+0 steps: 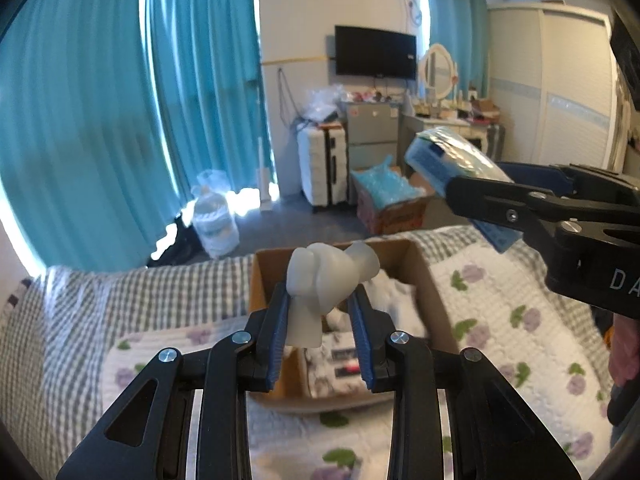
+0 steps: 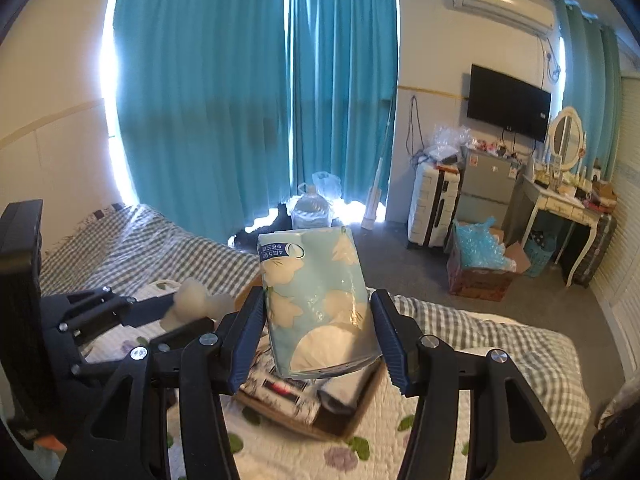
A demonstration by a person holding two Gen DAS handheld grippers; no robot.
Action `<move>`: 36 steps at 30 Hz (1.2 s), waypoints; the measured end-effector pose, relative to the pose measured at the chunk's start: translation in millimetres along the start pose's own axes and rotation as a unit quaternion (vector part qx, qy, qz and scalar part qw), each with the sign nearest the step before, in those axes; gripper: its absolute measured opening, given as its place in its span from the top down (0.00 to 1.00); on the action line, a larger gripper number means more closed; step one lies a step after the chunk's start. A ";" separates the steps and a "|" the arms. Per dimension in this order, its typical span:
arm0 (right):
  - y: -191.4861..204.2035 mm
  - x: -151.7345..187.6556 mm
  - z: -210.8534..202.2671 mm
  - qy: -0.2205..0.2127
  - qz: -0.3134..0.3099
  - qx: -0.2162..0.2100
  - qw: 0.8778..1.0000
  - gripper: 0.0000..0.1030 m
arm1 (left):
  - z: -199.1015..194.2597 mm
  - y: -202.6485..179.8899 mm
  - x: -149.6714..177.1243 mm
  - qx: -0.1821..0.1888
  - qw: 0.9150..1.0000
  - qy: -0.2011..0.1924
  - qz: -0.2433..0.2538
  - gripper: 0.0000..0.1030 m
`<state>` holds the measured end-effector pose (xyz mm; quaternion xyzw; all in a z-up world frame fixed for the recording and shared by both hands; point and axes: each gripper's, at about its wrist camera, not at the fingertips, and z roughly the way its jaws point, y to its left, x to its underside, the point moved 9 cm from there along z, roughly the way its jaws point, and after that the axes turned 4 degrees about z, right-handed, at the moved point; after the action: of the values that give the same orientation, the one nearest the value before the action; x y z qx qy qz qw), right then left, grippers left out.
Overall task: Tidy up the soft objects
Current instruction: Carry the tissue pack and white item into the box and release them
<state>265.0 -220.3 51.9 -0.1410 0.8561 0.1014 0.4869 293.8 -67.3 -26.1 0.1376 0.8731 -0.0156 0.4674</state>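
From the left wrist camera, the left gripper (image 1: 322, 316) was closed on a soft white toy (image 1: 324, 280), its two blue-padded fingers (image 1: 279, 334) pressing the toy's lower part while the rounded upper lobes stood clear above the tips. The toy hung over the near end of an open cardboard box (image 1: 432, 280) that lay on a quilt printed with purple flowers (image 1: 520, 320); white and dark items lay inside the box, too blurred to name. At the right, higher and farther off, the right gripper (image 1: 452, 184) reached in from the edge with a pale blue tissue pack (image 1: 456, 152) clamped in it. Teal curtains (image 1: 120, 120) filled the far left wall.

From the right wrist camera, the right gripper (image 2: 320, 328) was closed to the width of the tissue pack (image 2: 316, 300), one finger against each long side, the pack tilted slightly with its printed label toward the far end. It was held above the box (image 2: 360, 408), whose right wall showed below the pack. To the left, the left gripper (image 2: 188, 312) came in sideways with the white toy (image 2: 196, 300) between its fingers, blurred. A grey checked sheet (image 2: 140, 248) covered the far part of the bed.
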 end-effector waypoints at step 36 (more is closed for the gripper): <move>-54.8 21.3 21.4 -0.009 0.045 0.054 0.997 0.04 | -52.9 29.0 -5.6 -0.051 0.997 -0.058 -0.022 0.17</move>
<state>290.5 -268.2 20.8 -0.0744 0.8613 0.0778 0.4966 261.1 -32.4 11.2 0.0932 0.8470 0.0109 0.5233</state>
